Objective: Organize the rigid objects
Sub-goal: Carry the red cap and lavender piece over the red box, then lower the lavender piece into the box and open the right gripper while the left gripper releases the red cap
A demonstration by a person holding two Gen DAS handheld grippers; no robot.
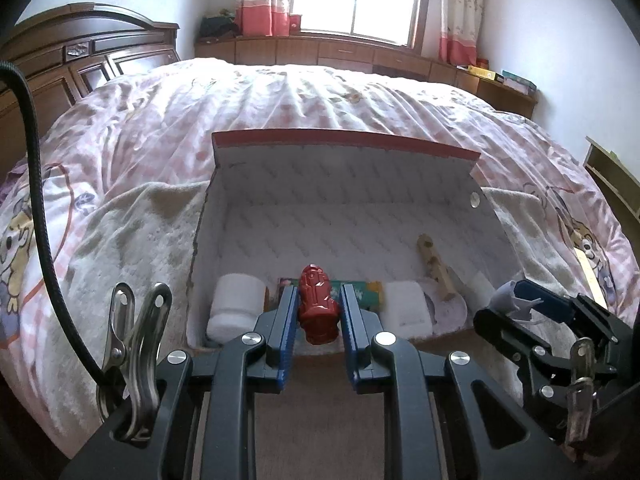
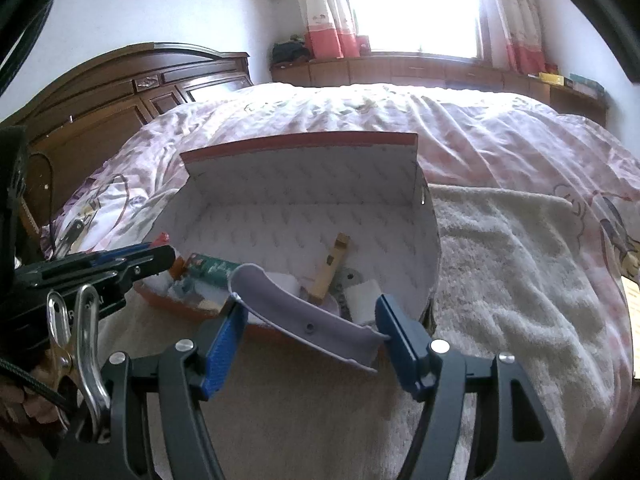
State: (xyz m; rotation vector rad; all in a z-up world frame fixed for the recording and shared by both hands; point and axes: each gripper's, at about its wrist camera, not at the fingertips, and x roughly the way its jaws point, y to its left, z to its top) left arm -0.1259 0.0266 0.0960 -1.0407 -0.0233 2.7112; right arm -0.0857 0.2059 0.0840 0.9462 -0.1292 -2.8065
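Note:
My left gripper (image 1: 319, 294) is shut on a red toy figure (image 1: 318, 312), which stands upright between the blue pads just before the front wall of an open cardboard box (image 1: 344, 184). In the right wrist view, my right gripper (image 2: 312, 308) is shut on a curved grey plastic piece (image 2: 304, 320) that spans its wide-set pads in front of the same box (image 2: 300, 176). The box holds a white jar (image 1: 236, 306), a green packet (image 1: 362, 292), a white block (image 1: 408, 312) and a wooden piece (image 1: 436, 270). Each view shows the other gripper at its edge, the right gripper (image 1: 516, 298) and the left gripper (image 2: 164, 254).
The box sits on a cream towel (image 2: 500, 260) spread over a pink patterned bed cover (image 1: 280, 92). Its lid stands upright at the back. A dark wooden headboard (image 2: 120, 92) is at the left, and low wooden cabinets (image 1: 340, 52) run under the window.

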